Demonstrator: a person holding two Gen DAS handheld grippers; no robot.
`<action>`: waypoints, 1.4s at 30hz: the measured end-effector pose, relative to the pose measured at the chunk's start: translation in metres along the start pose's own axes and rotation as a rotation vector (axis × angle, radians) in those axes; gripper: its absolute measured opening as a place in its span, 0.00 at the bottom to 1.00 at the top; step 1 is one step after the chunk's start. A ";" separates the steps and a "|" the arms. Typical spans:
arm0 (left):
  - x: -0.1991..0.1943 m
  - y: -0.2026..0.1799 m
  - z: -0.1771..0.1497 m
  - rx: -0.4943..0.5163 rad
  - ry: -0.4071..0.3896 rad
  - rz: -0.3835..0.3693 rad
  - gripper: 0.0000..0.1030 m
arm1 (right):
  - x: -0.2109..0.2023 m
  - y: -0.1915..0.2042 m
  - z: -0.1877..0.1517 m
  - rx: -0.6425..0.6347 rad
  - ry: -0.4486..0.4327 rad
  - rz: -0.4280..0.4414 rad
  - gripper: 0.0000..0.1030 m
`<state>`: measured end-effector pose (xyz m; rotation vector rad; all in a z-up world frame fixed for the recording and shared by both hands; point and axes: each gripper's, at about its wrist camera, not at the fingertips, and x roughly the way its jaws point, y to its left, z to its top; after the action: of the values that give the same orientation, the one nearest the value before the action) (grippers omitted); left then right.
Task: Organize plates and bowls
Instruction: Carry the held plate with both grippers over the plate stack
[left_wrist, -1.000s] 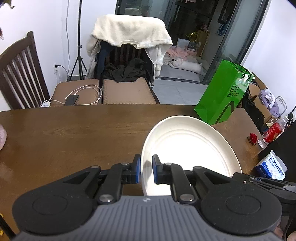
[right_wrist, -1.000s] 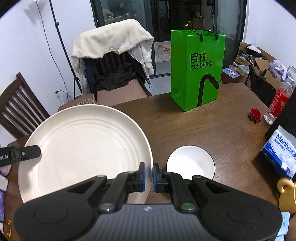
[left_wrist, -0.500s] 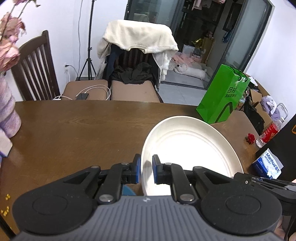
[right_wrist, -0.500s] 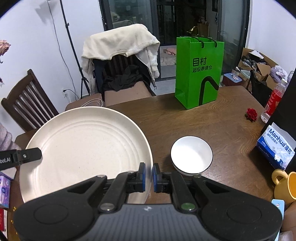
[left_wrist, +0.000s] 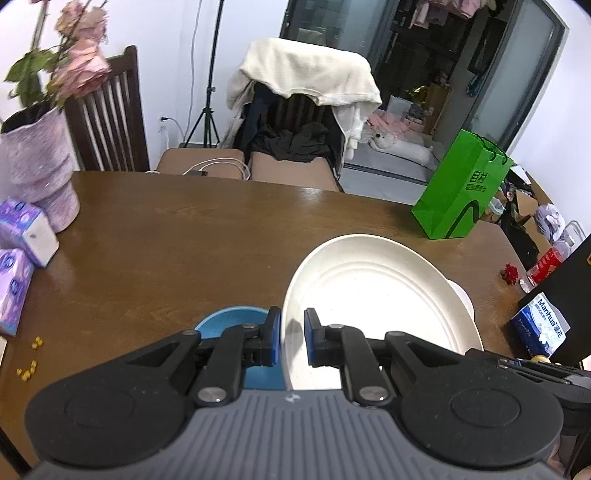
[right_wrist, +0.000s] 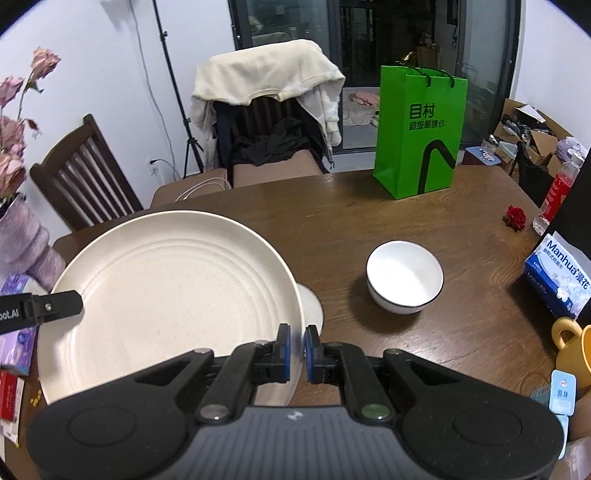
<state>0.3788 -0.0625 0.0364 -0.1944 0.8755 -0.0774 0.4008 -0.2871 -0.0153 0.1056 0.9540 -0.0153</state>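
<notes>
Gripping opposite rims of one large cream plate (right_wrist: 173, 295), both tools hold it raised above the brown table (right_wrist: 424, 221). The left hand-held gripper (left_wrist: 292, 341) has its blue pads nearly together, pinched on the plate's left rim; in the right wrist view one of its black fingers shows at the plate's left edge. The right hand-held gripper (right_wrist: 296, 350) is likewise closed to a narrow gap, clamped on the plate's right rim. Under the plate's right side a smaller white plate (right_wrist: 312, 308) peeks out on the table. A white bowl with a dark rim (right_wrist: 404, 280) stands upright toward the table's right edge, apart from the plate. A blue bowl (left_wrist: 231, 321) lies near the table's near edge, partly hidden behind the left tool's fingers. A green paper bag (right_wrist: 421, 133) stands at the far edge.
</notes>
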 end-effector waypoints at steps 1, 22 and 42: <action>-0.003 0.002 -0.003 -0.004 -0.001 0.004 0.13 | -0.002 0.002 -0.003 -0.004 0.001 0.003 0.08; -0.054 0.026 -0.065 -0.050 0.005 0.043 0.13 | -0.044 0.021 -0.060 -0.053 0.022 0.048 0.07; -0.077 0.046 -0.113 -0.075 0.026 0.032 0.13 | -0.056 0.028 -0.114 -0.066 0.060 0.057 0.08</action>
<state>0.2422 -0.0213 0.0143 -0.2492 0.9079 -0.0172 0.2773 -0.2500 -0.0332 0.0722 1.0101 0.0722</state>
